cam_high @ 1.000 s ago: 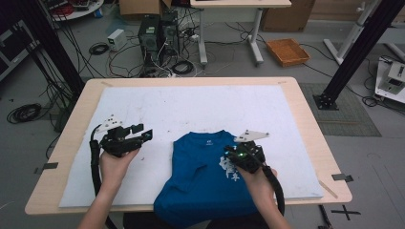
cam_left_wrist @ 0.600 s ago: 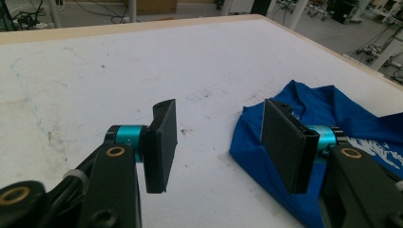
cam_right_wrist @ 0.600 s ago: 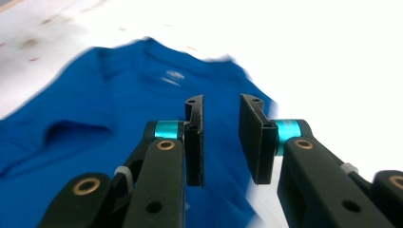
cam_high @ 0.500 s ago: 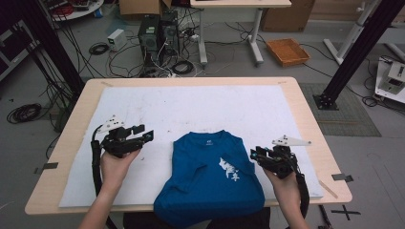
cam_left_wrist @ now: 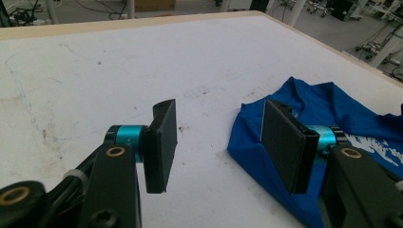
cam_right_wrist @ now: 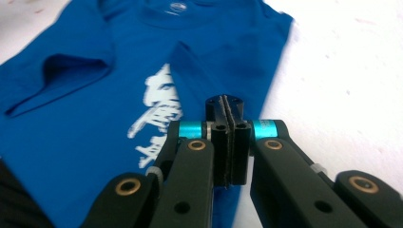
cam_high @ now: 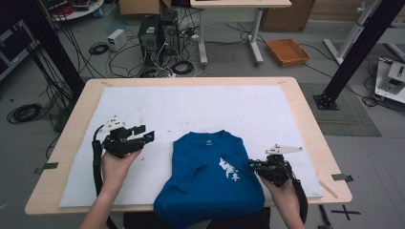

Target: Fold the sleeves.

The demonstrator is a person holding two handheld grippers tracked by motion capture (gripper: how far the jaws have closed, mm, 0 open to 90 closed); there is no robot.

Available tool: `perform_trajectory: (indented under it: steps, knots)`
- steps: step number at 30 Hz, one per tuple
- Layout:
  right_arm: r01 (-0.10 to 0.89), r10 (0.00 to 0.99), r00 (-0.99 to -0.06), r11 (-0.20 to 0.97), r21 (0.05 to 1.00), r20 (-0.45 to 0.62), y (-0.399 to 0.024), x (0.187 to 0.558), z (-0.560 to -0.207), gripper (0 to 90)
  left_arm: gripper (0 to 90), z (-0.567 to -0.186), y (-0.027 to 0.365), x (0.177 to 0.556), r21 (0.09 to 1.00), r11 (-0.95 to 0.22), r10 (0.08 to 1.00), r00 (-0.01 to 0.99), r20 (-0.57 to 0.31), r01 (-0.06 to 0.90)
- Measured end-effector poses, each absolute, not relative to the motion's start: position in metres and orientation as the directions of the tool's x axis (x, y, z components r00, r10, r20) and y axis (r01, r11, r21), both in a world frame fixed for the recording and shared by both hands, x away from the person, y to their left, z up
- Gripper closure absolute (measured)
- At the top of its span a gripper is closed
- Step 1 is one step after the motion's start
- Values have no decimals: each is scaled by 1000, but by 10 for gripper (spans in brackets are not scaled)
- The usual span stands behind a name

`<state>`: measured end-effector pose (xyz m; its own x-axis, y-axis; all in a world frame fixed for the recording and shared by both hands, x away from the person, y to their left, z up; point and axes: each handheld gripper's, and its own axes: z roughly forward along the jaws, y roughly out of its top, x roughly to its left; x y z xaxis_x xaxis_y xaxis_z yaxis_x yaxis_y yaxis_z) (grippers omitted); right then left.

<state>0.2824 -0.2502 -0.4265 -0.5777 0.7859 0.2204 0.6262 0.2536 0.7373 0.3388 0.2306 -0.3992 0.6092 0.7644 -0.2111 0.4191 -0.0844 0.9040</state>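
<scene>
Lowest in the high view, two forearms come up from the bottom edge, one gripper in each hand. The right gripper (cam_high: 253, 165), at lower right, has its jaws pressed flat together at the right edge of the blue T-shirt (cam_high: 205, 181); they have just been closing. In the right gripper view the pads meet just above the cloth, and whether any fabric is pinched between them I cannot tell. The left gripper (cam_high: 144, 133), at centre left, stands open with nothing between its jaws, well clear of the shirt's left edge.

The one shirt lies at lower centre, collar pointing up the frame, sleeves folded inward, a white print on its chest, its hem hanging over the near edge of the table (cam_high: 305, 109). It rests on a single white mat (cam_high: 191, 109), scuffed and marked, that covers most of the wooden top.

Farther up, on the grey floor (cam_high: 334, 62), sits one shallow orange tray (cam_high: 287, 51); what it holds is too small to tell. To its left stand two dark computer towers (cam_high: 156, 33) among loose cables, with a white desk leg beside them.
</scene>
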Motion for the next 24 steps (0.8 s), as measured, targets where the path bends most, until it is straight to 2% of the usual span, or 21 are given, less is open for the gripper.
perform_trajectory:
  steps: [5,6,7,11,14,16,18,20,24]
  knots:
    - [586,757,-622,280,761,200,-244,275,-419,900,466,-400,229,339,904,-85,763,611,-211,419]
    - [583,764,-614,270,766,198,-244,274,-418,863,466,-400,229,339,903,-87,763,611,-210,420]
    - [586,772,-601,249,771,207,-246,275,-418,755,466,-400,229,339,903,-87,762,611,-212,422]
    - [627,797,-546,184,757,259,-256,284,-424,700,466,-400,229,339,902,-91,762,613,-209,421]
    - [667,796,-524,160,728,304,-259,289,-431,695,466,-400,228,339,901,-91,763,612,-211,424]
    - [679,799,-522,178,713,298,-257,291,-436,713,466,-401,228,339,900,-93,762,613,-210,425]
    - [681,801,-530,205,703,280,-255,291,-439,824,466,-401,228,339,900,-95,762,613,-210,426]
    - [671,795,-546,226,706,264,-252,289,-438,892,466,-401,228,339,900,-95,762,613,-209,426]
    - [630,782,-577,244,737,234,-248,284,-430,900,466,-401,229,339,900,-91,763,610,-212,427]
